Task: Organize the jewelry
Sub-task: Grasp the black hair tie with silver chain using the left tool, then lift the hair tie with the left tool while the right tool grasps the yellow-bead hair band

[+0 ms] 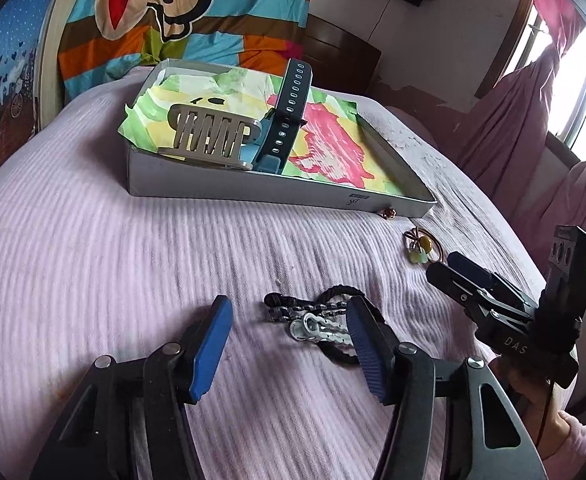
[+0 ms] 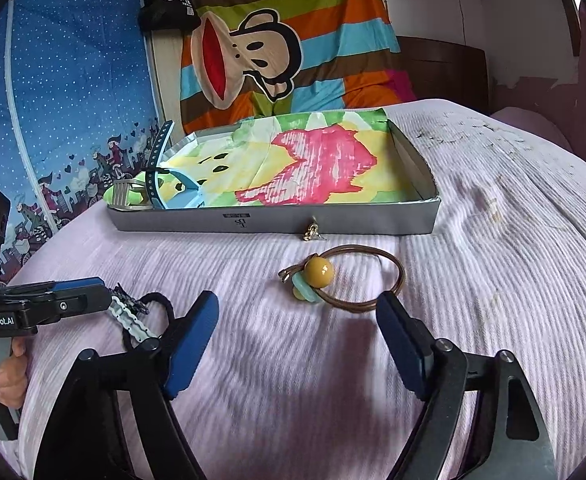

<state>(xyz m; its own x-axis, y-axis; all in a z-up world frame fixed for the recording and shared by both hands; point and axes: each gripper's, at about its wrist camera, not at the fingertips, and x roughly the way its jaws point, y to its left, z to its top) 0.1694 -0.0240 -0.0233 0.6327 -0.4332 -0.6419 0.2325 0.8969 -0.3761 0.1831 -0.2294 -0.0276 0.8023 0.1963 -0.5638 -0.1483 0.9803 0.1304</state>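
Both claws spread over loose jewelry on the bed, box waiting at top of frame.

Left gripper (image 1: 289,336) jaws wide apart, straddling the chain bracelets (image 1: 313,318) lower centre; right gripper (image 2: 297,320) spread too, beaded hair tie (image 2: 345,280) just ahead, mid-frame. Best approach imo: lower, centre the pile betw. pads, close slow so links don't slip, then carry to box (image 2: 277,224). Readable: "GenRobot.AI" lower left of right view, "DAS" at right of left view; box label too small.

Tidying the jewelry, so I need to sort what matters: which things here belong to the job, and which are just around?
Job: box tray, hair claw, watch band, chain bracelets, beaded hair tie, small charm.

Around: striped monkey blanket, black bag, pink curtain.
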